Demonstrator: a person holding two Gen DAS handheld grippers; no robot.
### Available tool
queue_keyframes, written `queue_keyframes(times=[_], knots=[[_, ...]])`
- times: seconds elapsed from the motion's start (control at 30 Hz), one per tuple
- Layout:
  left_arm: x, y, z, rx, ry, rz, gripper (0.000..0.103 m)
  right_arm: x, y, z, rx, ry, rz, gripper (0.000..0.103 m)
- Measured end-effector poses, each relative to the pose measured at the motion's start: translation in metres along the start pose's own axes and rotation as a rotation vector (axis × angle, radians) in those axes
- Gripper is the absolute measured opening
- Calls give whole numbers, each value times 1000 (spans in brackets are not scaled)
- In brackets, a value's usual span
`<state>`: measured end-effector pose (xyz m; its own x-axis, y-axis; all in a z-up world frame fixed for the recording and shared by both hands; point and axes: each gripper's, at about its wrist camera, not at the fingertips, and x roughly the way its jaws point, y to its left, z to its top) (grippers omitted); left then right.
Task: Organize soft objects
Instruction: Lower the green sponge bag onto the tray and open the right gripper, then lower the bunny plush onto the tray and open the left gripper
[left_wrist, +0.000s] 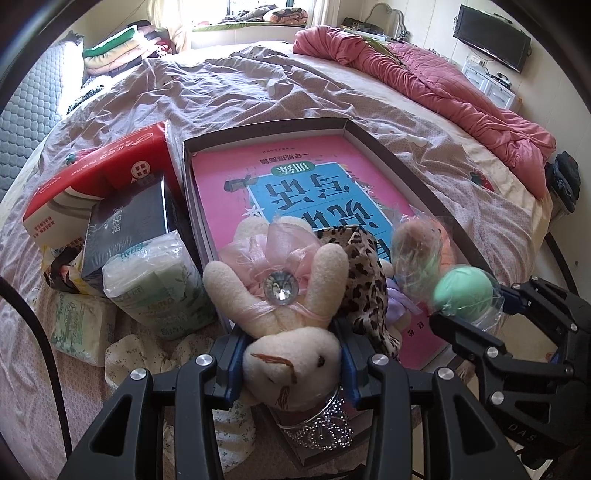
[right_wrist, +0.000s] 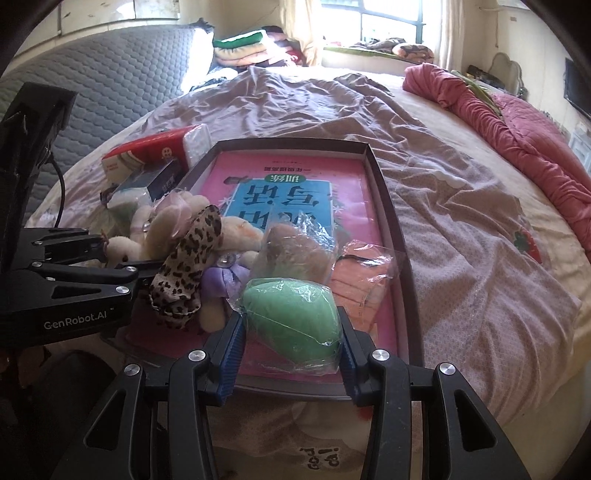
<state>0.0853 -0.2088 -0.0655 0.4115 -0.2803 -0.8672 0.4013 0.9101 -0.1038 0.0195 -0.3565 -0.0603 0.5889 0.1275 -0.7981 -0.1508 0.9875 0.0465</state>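
My left gripper is shut on a cream plush bunny with a pink bow, a gem and a leopard-print cloth; it also shows in the right wrist view. My right gripper is shut on a plastic-wrapped green sponge, also seen in the left wrist view. Both hang over the near end of a dark shallow box lined with a pink book. A wrapped beige sponge and an orange packet lie in the box.
Left of the box stand a red tissue carton, a dark box and wrapped tissue packs. A floral cloth lies near. A pink quilt lies on the bed's far right. A grey padded headboard is at the left.
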Motion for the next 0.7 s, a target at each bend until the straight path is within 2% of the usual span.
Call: queue_keyframes(times=[0.47,0.7], knots=[[-12,6,-3,-35,-17,-73,45,4,12,0,-37,31,31,51],[-17,9,-6,-31,-25,-84,48,4,19,1,-65,47,11,60]])
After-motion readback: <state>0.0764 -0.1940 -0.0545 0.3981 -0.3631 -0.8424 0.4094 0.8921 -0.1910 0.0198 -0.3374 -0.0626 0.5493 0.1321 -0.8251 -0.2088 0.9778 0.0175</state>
